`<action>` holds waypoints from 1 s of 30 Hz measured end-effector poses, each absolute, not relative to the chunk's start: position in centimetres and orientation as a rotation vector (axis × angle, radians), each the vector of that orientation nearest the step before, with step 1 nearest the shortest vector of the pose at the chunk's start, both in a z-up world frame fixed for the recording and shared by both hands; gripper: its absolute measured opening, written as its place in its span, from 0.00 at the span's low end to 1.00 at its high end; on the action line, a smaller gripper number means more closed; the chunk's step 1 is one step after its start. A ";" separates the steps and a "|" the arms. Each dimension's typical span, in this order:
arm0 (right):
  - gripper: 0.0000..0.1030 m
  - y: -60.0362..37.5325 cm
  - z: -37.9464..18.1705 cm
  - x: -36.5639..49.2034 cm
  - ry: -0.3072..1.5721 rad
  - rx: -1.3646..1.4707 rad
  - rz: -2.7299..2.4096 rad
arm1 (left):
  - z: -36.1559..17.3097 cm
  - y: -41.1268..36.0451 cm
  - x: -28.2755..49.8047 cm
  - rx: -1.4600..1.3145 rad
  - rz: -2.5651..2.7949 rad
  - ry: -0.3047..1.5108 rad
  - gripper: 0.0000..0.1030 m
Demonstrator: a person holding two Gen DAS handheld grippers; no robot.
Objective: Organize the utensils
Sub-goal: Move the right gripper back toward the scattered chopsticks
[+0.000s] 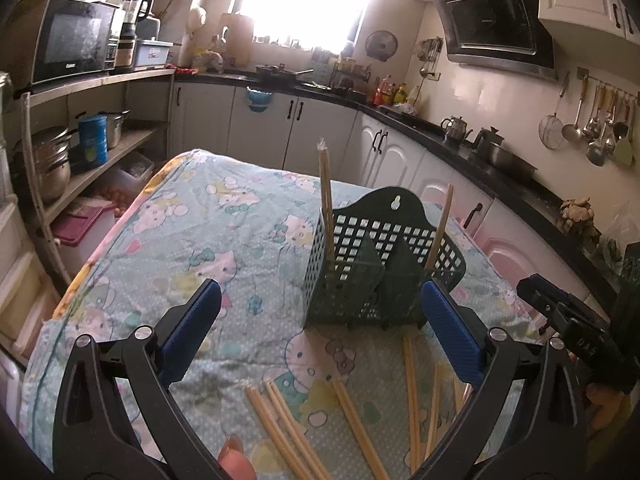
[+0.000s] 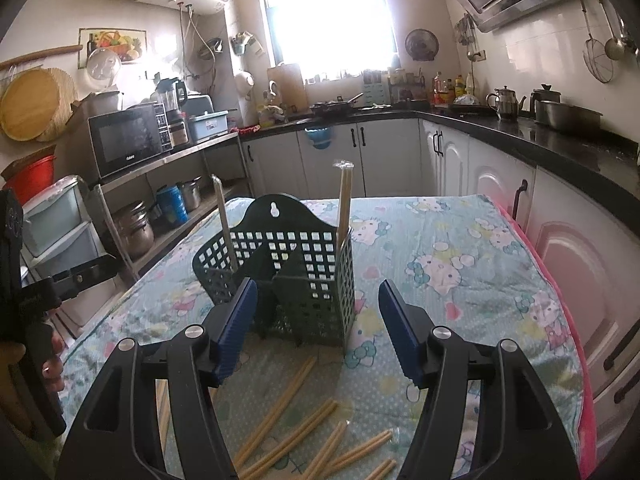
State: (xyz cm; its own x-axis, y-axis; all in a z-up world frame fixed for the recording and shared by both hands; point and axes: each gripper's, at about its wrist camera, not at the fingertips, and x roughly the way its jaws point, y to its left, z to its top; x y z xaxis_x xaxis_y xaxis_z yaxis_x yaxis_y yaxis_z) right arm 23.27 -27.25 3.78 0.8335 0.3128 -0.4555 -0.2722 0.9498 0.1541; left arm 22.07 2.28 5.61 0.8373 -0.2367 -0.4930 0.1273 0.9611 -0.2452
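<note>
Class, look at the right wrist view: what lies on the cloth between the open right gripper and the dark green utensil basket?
Only loose chopsticks on the patterned cloth: the right gripper is open just before the basket, nothing else between.

Blown-out window (image 2: pixel 332 16) backlight, hazy pinkish glare, soft focus, strong fisheye curvature, dark vignetted corners

- We see the basket (image 1: pixel 380 276) standing on the tablecloth (image 1: pixel 192 240), chopsticks upright (image 1: pixel 326 196) in it.
- Loose chopsticks (image 2: pixel 288 432) lie before it.
</note>
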 end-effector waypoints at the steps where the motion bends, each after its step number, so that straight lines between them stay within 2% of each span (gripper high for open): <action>1: 0.59 -27.2 3.7 23.1 0.501 0.082 0.312 | 5.5 2.3 21.9 -0.207 -0.192 0.548 0.89; 30: 0.59 -26.6 -2.2 20.1 0.667 0.055 0.350 | 0.4 1.5 18.2 -0.199 -0.173 0.669 0.89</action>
State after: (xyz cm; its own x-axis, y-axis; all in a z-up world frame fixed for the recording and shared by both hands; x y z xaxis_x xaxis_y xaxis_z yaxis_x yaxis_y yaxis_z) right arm 20.12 -26.65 -2.16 0.7293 0.3352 -0.5964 -0.3003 0.9401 0.1612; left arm 18.21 1.49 0.40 0.7712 -0.2221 -0.5966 0.0946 0.9667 -0.2376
